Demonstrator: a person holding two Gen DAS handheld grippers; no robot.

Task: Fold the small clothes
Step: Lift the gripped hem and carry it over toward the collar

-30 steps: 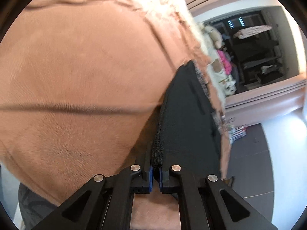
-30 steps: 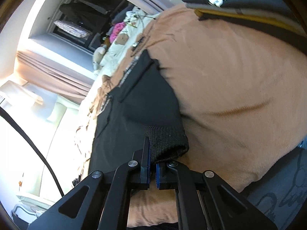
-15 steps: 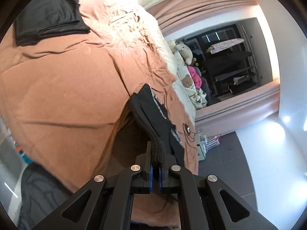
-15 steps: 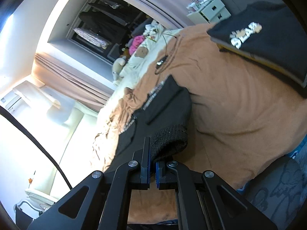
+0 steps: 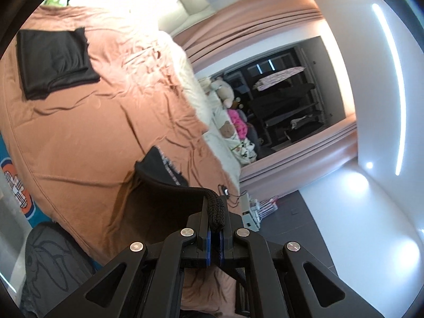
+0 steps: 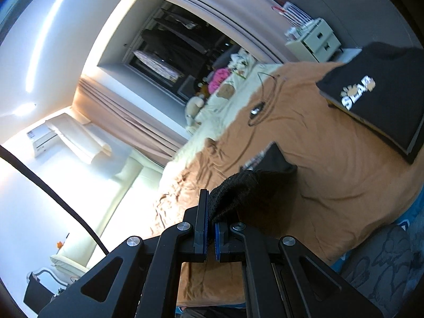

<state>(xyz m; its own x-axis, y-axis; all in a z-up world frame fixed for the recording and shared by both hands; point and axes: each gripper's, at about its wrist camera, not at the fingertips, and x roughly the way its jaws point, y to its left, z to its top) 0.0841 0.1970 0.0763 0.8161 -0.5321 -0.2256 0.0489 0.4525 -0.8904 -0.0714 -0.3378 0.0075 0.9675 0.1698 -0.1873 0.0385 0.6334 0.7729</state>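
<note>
1. Bedroom setting, and a wide bed under a rumpled orange-brown bedspread [image 5: 79,137] fills the lower part of both wrist views.
2. Centre stage is the black garment [image 5: 164,193], held up off the bedspread by its ribbed knit edge, its far end with a pale patterned trim drooping toward the cover.
3. Left gripper [image 5: 215,228] has its jaws closed tight on that ribbed edge; the knit bunches up between the blue pads and rises just above the fingertips.
4. Right gripper [image 6: 209,212] is clamped too, pinching another part of the ribbed hem, and the cloth [image 6: 254,185] bulges out to the right of its fingers.
5. Further out, a folded black garment [image 5: 53,58] lies flat on the bedspread in the left wrist view.
6. Over in the right wrist view, a folded black top with pale lettering [image 6: 371,100] sits on the cover, well apart from the held piece.
7. Beyond the bed, an open wardrobe [image 5: 286,100] holds dark hanging clothes, and soft toys [image 5: 228,127] lie on a white sheet beside pink curtains [image 5: 265,39].
8. Small white drawer unit [image 6: 315,39] stands by the bed.
</note>
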